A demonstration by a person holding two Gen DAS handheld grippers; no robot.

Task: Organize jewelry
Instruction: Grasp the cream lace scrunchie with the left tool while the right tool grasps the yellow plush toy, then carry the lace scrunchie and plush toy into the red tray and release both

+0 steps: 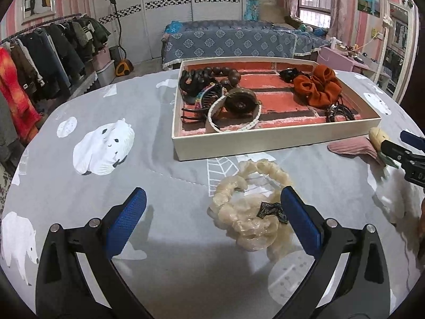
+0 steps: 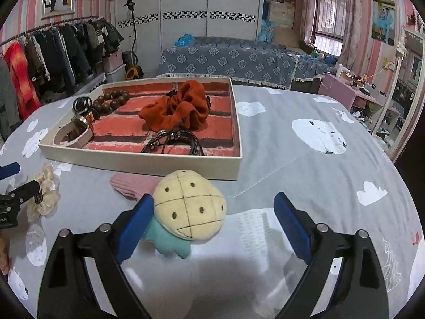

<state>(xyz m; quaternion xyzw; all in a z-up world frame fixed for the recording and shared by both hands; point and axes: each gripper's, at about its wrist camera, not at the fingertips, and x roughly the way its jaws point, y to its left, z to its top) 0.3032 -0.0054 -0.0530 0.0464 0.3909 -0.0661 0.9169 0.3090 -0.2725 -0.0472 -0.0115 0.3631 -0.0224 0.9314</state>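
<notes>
Cream scrunchie [image 1: 249,218] – black tag [image 1: 272,210] unreadable – beside open left gripper [image 1: 212,218].

text: none legible | cream scrunchie [image 1: 249,212] black tag [image 1: 272,210]: blurred

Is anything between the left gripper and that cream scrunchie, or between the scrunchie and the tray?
Nothing visible. The left gripper is open, with the cream scrunchie by its right finger. Only bare cloth lies between it and the tray; its low near wall must be cleared.
</notes>
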